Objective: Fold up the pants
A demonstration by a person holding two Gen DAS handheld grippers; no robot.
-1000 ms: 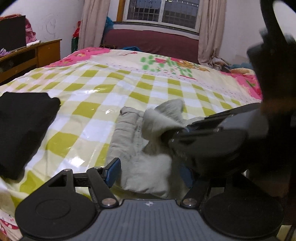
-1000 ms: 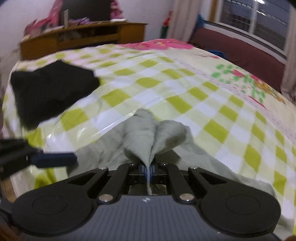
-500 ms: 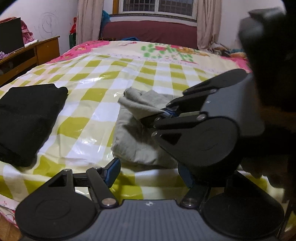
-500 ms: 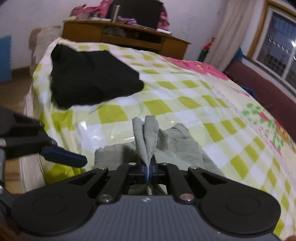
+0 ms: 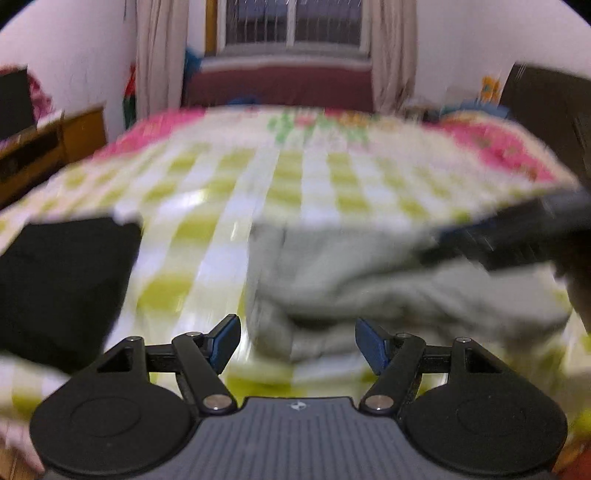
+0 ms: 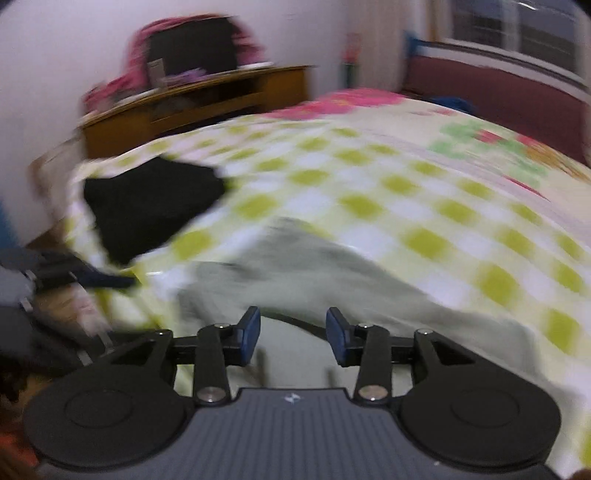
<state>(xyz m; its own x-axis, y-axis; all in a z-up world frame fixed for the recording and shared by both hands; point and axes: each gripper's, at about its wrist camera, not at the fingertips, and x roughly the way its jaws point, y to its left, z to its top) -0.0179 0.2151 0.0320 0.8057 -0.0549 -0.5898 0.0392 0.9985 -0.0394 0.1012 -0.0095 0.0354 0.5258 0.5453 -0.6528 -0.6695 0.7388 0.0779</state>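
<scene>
Grey rumpled pants (image 5: pixel 388 280) on glossy checked bedcover (image 5: pixel 295 184), right tongs (image 6: pixel 293 334) just parted, left tongs (image 5: pixel 297 345) wide, both empty

The pants (image 5: pixel 369 280) lie on the bed (image 5: pixel 295 184), right of a folded garment (image 5: pixel 62 280).

Bed (image 5: pixel 295 177) with green-checked cover, pink floral border at far end. Black folded garment (image 5: pixel 62 280) on bed's near left part. Wooden desk (image 6: pixel 207 103) beside bed, left. Window (image 5: pixel 291 22) with curtains (image 5: pixel 157 55) beyond bed's far end.
</scene>
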